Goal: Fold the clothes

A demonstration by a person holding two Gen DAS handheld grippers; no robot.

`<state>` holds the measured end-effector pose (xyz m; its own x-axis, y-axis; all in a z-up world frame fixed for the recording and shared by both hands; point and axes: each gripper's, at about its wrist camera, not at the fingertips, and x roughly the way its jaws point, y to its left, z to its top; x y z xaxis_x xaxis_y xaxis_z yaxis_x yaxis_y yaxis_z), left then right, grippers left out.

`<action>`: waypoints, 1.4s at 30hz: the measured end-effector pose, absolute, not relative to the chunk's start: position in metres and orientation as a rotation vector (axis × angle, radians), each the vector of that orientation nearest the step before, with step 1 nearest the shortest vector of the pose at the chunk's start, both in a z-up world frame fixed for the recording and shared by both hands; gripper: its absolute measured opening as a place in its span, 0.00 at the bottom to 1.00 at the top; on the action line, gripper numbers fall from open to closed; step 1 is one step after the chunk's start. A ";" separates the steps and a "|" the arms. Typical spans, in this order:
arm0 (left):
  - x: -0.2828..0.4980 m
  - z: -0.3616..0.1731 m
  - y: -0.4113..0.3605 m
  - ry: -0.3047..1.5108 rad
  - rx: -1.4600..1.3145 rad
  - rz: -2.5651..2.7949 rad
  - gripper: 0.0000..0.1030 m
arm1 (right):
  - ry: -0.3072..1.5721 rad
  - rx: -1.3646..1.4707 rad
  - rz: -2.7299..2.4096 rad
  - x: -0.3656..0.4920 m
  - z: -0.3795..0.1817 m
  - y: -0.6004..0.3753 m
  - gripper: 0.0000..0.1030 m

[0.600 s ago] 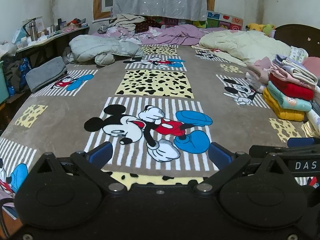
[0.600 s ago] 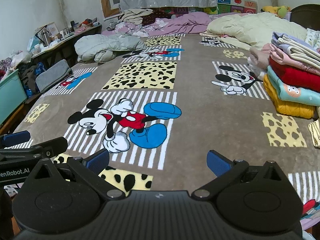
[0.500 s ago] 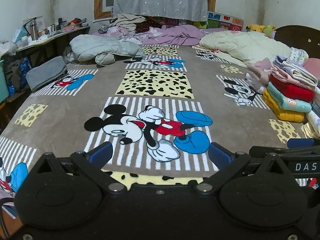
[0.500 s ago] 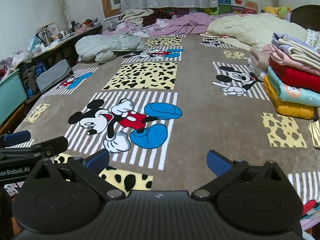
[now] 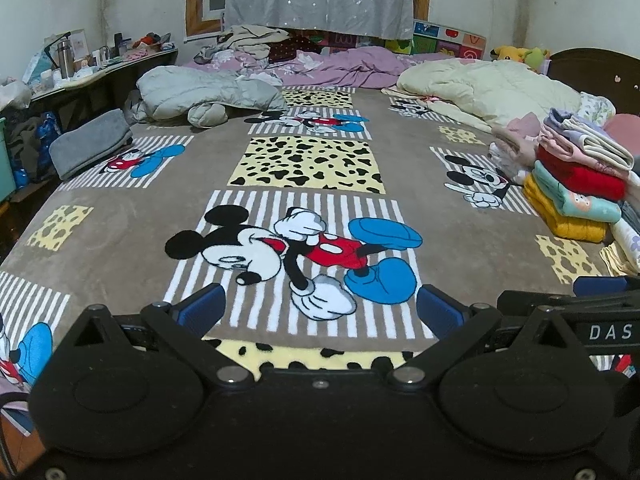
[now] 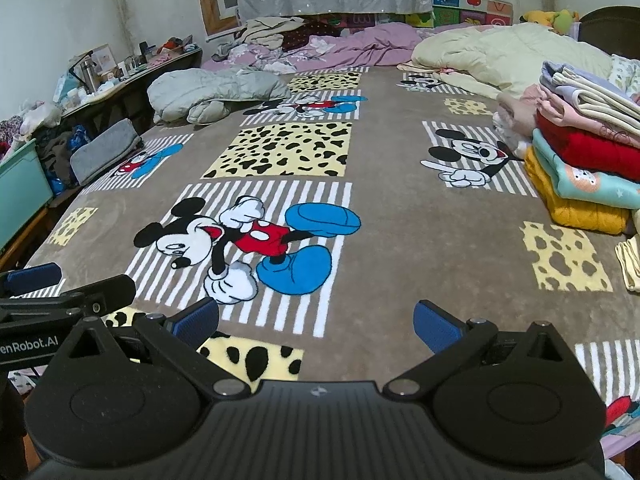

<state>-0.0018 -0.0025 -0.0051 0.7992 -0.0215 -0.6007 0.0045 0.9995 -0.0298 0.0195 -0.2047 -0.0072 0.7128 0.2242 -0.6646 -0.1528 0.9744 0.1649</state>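
Note:
A stack of folded clothes (image 5: 576,184) (image 6: 584,160), yellow at the bottom with teal, red, pink and cream above, sits at the right of the bed. A heap of unfolded clothes (image 5: 248,42) (image 6: 272,34) lies far back under the curtain. My left gripper (image 5: 320,312) hovers open over the near edge of the cartoon-mouse blanket (image 5: 120,236), with nothing between its blue pads. My right gripper (image 6: 316,320) is open and empty too, just right of the left one. Each gripper shows at the edge of the other's view.
A grey padded jacket (image 5: 200,94) lies back left, a cream quilt (image 5: 488,88) back right, a purple sheet (image 5: 352,66) behind. A folded grey towel (image 5: 90,148) rests at the left edge. A cluttered desk (image 5: 92,72) and a green bin (image 6: 20,188) stand left of the bed.

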 end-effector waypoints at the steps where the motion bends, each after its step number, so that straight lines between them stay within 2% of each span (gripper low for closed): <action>1: -0.002 -0.005 -0.003 0.644 -0.028 -0.014 1.00 | 0.750 0.101 0.209 0.019 -0.007 -0.205 1.00; 42: 0.000 -0.006 -0.002 0.647 -0.035 -0.023 1.00 | 0.752 0.096 0.205 0.022 -0.005 -0.203 1.00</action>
